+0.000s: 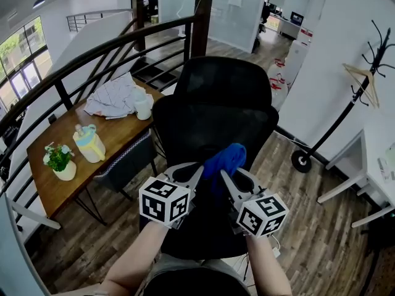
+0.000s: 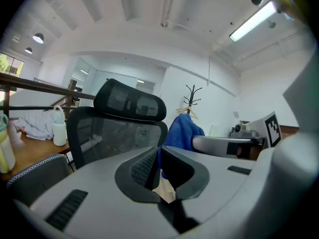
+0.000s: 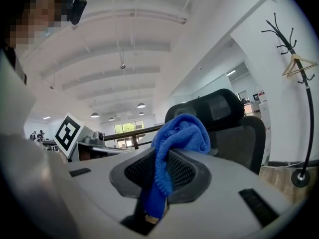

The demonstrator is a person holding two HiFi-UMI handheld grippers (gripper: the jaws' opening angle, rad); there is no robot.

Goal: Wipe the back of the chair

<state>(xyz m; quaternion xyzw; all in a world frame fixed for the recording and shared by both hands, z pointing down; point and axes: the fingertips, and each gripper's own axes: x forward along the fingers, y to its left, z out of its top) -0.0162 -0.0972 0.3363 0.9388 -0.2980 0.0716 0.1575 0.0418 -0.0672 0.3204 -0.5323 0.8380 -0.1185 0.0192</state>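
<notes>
At nine o'clock in the head view stands a wooden desk (image 1: 58,187) bearing a potted plant (image 1: 60,159), a pale pitcher (image 1: 90,144), a crumpled garment (image 1: 114,97) and a white cup (image 1: 143,108). The black mesh chair (image 1: 216,116) fills the centre, its back facing the person. At six o'clock, the left gripper (image 1: 194,171) has its jaws pressed nearly together, with a thin strip of the blue cloth (image 1: 225,159) showing in the slit. Just beside it, toward five o'clock, the right gripper (image 1: 233,175) pinches the cloth firmly; the bunched cloth rises above the jaws in front of the chair's back. A black coat stand (image 1: 345,116) leans at three o'clock.
</notes>
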